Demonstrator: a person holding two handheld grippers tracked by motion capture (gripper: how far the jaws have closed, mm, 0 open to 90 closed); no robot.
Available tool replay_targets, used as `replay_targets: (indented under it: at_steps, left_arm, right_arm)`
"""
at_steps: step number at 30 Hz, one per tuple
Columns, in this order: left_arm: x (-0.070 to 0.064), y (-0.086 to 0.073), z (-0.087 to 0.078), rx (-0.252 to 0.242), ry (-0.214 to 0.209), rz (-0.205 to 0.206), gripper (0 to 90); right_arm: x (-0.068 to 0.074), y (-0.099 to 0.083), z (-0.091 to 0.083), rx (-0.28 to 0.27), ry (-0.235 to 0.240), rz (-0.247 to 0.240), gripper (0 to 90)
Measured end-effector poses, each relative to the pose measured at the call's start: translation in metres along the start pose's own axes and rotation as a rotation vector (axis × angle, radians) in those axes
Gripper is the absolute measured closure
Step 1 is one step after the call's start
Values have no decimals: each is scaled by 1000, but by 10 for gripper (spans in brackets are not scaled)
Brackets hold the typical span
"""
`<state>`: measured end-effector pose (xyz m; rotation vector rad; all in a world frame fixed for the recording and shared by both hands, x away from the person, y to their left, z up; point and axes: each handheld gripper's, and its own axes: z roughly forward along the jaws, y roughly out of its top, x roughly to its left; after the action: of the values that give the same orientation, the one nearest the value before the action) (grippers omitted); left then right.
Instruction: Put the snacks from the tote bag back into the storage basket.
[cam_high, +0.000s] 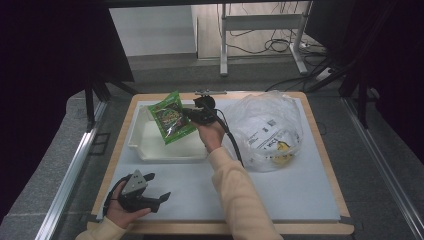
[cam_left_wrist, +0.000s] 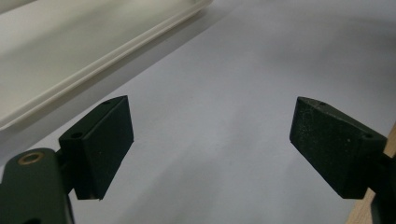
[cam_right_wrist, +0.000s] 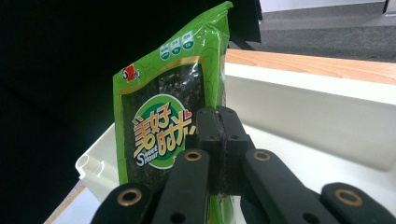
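A green snack packet (cam_high: 171, 118) hangs above the white tray (cam_high: 141, 146), held upright by one edge. My right gripper (cam_high: 192, 115) is shut on that edge; in the right gripper view its jaws are pressed together on the green snack packet (cam_right_wrist: 163, 121), just above the white tray (cam_right_wrist: 327, 121). My left gripper (cam_high: 159, 187) rests low at the table's front left, held in a hand, open. In the left gripper view its pads (cam_left_wrist: 105, 140) stand wide apart over the bare white mat (cam_left_wrist: 224, 116), with nothing between them.
A crumpled clear plastic bag (cam_high: 270, 131) with a printed label and something yellow inside lies right of the tray. The tray's rim (cam_left_wrist: 98, 60) is just beyond my left gripper. The wooden table edge (cam_high: 225, 227) runs along the front.
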<state>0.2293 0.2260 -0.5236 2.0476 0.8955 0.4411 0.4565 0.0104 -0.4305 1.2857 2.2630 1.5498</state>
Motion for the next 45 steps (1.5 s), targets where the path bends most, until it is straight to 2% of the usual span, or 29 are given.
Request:
replay_targets:
  at_steps: [8,26,30,38,45]
  left_arm:
    - [0,0,0,-6,-3,-5,135]
    - [1,1,-2,-12,-5,-6,136]
    - [1,1,-2,-15,-6,-7,136]
    - [2,1,-4,-21,-4,-9,136]
    - [2,1,-4,-22,-5,-10,135]
  right_arm:
    - [5,-4,13,25,-12,-13,895]
    - [9,-13,40,36,-48,27,894]
    - [12,-16,47,44,-60,30,894]
    - [18,-23,61,38,-83,67,894]
    - [22,-33,76,62,-130,82,893]
